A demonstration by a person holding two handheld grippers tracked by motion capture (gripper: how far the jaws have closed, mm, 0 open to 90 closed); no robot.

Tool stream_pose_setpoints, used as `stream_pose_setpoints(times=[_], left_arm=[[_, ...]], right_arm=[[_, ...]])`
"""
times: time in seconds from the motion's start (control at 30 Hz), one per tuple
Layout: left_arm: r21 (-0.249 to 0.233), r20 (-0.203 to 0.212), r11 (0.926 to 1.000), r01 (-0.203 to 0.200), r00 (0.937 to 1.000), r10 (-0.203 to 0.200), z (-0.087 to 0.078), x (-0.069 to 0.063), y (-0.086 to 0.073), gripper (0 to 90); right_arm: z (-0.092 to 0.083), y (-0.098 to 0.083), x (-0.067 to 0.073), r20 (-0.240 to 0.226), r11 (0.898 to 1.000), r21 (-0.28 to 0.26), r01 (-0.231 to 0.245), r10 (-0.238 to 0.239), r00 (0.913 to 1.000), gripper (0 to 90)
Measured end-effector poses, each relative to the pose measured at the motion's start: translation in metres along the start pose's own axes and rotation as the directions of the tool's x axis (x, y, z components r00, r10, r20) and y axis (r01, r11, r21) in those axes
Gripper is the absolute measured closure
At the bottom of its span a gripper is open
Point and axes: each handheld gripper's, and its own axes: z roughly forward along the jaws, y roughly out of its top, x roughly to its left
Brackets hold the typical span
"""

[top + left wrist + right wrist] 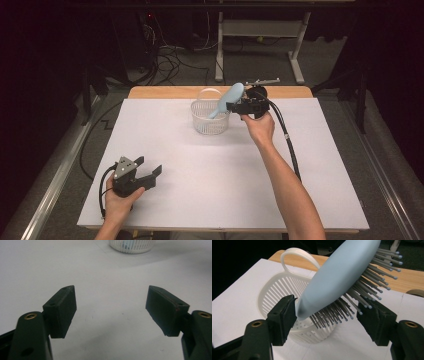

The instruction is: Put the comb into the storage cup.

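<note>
Nearest the person, the left gripper (pixel 150 175) rests low over the white tabletop (pixel 200 170) at its front left corner, gripped by the left hand (pixel 119 202). Its jaws stand wide apart with nothing between them; in the left gripper view bare white surface lies in the gap, and the basket's base shows far off at the top edge.

Farther out, the right forearm reaches across the middle of the tabletop to the right gripper (pixel 231 106), held by the right hand (pixel 259 126) just right of the basket (pixel 210 120). The jaws are partly closed on a pale blue hairbrush (pixel 227 99): in the right gripper view one pad presses the smooth back of the brush (pixel 337 277) and the other meets the tips of its grey bristles. The brush is tilted, its narrow end pointing down into the basket (pixel 274 290), its broad head rising up and to the right above the rim.

The white slotted basket stands near the far edge of the tabletop, its loop handle upright at the back
</note>
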Motion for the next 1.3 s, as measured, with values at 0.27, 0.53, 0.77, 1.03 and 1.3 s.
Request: stream_pose_setpoints(times=[0.27, 0.53, 0.77, 1.03, 1.3], left_arm=[[-0.003, 0.000, 1.0000, 0.000, 1.0000, 0.000, 0.000, 0.000, 0.000, 25.7], [-0.004, 0.000, 1.0000, 0.004, 1.0000, -0.004, -0.001, 0.000, 0.000, 25.7], [-0.007, 0.002, 0.9999, 0.009, 1.0000, -0.009, -0.002, 0.001, 0.000, 25.7], [-0.008, 0.004, 0.9999, 0.014, 0.9999, -0.014, -0.002, 0.001, 0.000, 25.7], [-0.009, 0.005, 0.9998, 0.017, 0.9998, -0.017, -0.002, 0.001, 0.001, 25.7]], right_arm=[[-0.005, -0.001, 0.002, 0.009, 1.000, -0.007, 0.026, -0.026, 0.9996, 33.1], [-0.008, -0.003, 0.003, 0.010, 0.999, -0.012, 0.036, -0.036, 0.9993, 33.1], [-0.012, -0.005, 0.003, 0.010, 0.999, -0.017, 0.043, -0.042, 0.9991, 33.4], [-0.014, -0.007, 0.003, 0.014, 0.998, -0.021, 0.053, -0.053, 0.9985, 33.5], [-0.019, -0.008, 0.001, 0.014, 0.998, -0.026, 0.055, -0.055, 0.9984, 35.1]])
